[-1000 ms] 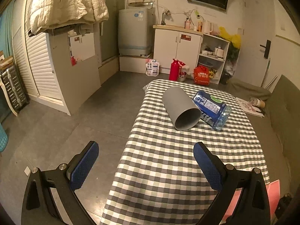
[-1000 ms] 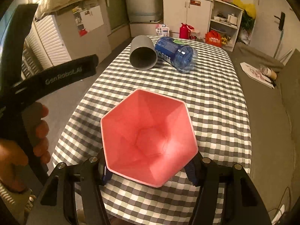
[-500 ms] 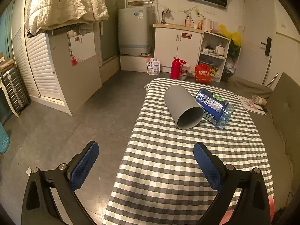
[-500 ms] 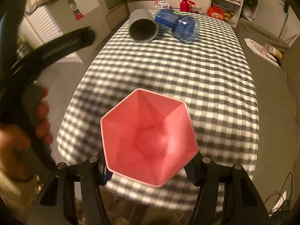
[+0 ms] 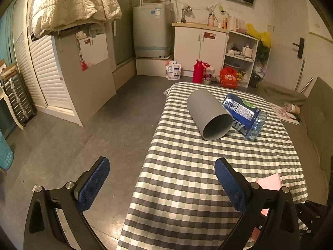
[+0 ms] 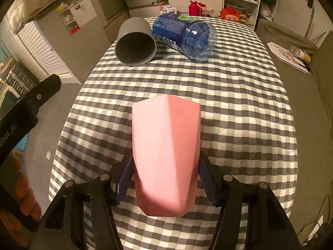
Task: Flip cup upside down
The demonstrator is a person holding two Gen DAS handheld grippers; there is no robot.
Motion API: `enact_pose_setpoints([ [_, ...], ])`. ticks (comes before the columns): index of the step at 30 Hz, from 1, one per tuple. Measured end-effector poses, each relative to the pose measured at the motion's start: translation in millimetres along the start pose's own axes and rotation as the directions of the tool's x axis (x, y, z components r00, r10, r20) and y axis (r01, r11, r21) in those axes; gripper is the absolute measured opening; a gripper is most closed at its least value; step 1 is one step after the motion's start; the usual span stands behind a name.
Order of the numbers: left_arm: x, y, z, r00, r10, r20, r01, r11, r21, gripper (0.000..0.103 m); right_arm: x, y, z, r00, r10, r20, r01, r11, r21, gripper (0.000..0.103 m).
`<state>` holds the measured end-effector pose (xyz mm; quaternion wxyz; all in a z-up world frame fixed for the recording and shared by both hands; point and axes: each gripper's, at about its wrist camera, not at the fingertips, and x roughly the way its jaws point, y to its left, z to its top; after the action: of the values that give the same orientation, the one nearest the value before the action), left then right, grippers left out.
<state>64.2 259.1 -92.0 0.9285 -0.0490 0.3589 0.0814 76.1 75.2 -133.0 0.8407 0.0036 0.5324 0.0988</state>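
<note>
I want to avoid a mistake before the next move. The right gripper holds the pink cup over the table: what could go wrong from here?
1. The right gripper pinches the pink cup only near one end, so the faceted walls might slip during turning.
2. The cup hangs near the tablecloth edge; if dropped, it could fall off.
3. Swinging forward, it might hit the grey cup or blue bottle.

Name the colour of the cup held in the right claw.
Pink faceted plastic cup; clearest in the right wrist view.
</note>
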Motion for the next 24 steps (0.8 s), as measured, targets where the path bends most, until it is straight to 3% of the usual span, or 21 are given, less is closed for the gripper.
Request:
enact_pose_setpoints([
  [3,2.5,-0.9,-1.0,1.000,-0.009,-0.011,0.009,1.000,-0.011,0.103,1.2,0.0,-0.8,1.000,0.009,0.015,-0.009,1.000,-0.015,0.062],
  [7,-1.8,-5.6,0.3,1.000,0.009,-0.001,-0.009,1.000,0.005,0.103,-20.4,-7.0,-6.6,0.998,-0.011,0.067,0.012,1.000,-0.017,0.082],
  [11,-13.8,-7.7,2.5,1.000,-0.006,0.002,0.006,1.000,-0.019,0.103,-66.2,-22.6,-9.7,0.984,-0.050,0.173,0.055,0.998,-0.027,0.084],
  [13,-22.6,-13.2,0.5,1.000,-0.004,0.017,0.004,1.000,-0.013,0.103,-90.3,-33.3,-13.9,0.966,-0.100,0.237,0.111,0.993,-0.034,0.084],
  [16,-36.5,-28.5,-9.2,0.999,-0.012,0.045,0.012,1.000,0.009,0.103,-123.7,-53.2,-24.3,0.920,-0.212,0.329,0.229,0.973,-0.014,0.086],
  [19,-44.1,-48.9,-24.9,0.998,-0.051,0.035,0.051,0.999,0.005,0.103,-146.5,-78.3,-31.1,0.894,-0.236,0.382,0.230,0.971,0.061,0.087],
  [24,-49.9,-82.6,-55.1,0.991,-0.131,-0.018,0.131,0.991,0.010,0.103,-146.1,-105.7,-36.3,0.909,-0.205,0.362,0.166,0.976,0.138,0.087],
])
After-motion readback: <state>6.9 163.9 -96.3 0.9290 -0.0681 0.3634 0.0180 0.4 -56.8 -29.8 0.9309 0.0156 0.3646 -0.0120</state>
